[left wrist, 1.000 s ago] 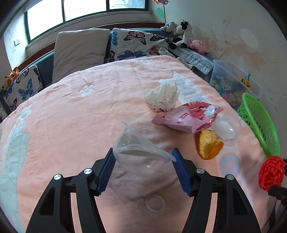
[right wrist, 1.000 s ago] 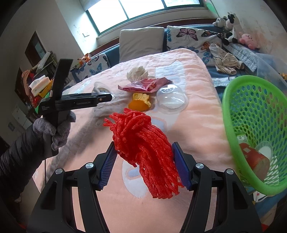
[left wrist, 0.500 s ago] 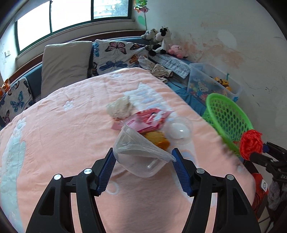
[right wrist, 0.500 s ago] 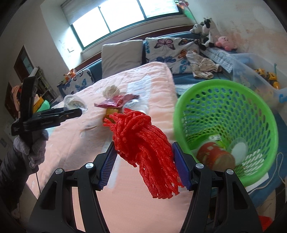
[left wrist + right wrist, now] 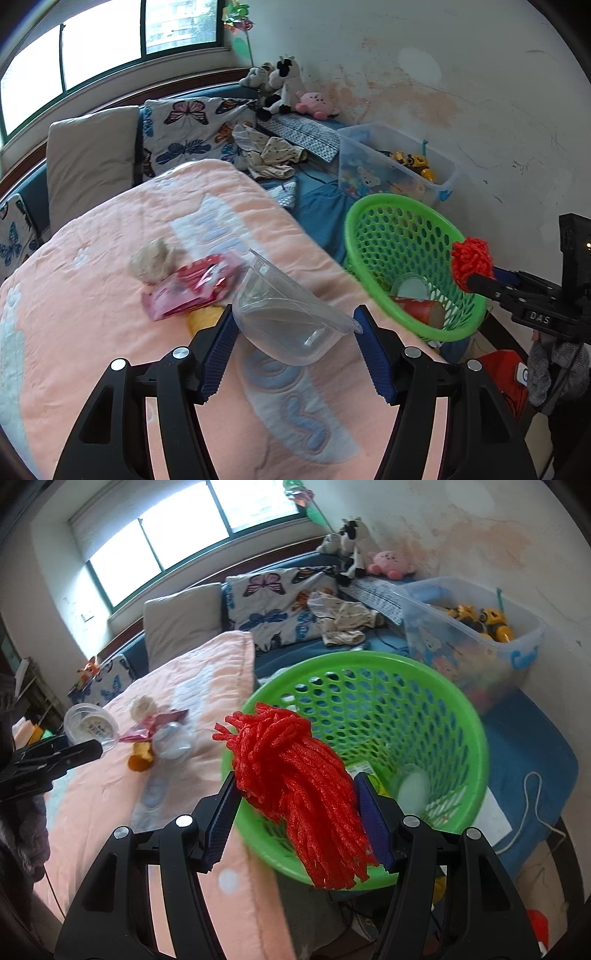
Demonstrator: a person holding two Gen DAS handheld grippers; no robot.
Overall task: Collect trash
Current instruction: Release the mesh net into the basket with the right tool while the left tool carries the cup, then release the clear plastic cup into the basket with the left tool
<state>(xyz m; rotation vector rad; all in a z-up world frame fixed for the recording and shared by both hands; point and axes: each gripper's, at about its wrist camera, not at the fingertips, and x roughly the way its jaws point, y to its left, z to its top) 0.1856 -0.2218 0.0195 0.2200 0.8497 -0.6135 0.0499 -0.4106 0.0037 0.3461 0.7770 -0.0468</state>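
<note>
My left gripper [image 5: 293, 345] is shut on a clear plastic cup [image 5: 288, 325], held above the pink bed near its right edge. My right gripper [image 5: 295, 819] is shut on a red foam fruit net [image 5: 299, 794], held over the near rim of the green basket [image 5: 476, 738]. The basket stands beside the bed and holds a red can [image 5: 421, 312] and a clear lid [image 5: 412, 788]. The basket also shows in the left wrist view [image 5: 373, 206], with the net [image 5: 471, 260] at its right rim. On the bed lie a red snack wrapper [image 5: 192, 286], a crumpled tissue [image 5: 151, 260] and an orange peel [image 5: 140, 758].
A clear toy bin [image 5: 469, 638] stands behind the basket by the wall. Pillows [image 5: 92, 158], clothes [image 5: 269, 155] and plush toys [image 5: 284, 88] lie at the head of the bed. A clear dome lid [image 5: 171, 740] lies beside the peel.
Both grippers swung right toward the basket. The red net moved from over the bed to over the basket's near rim. The cup moved toward the bed's right edge.
</note>
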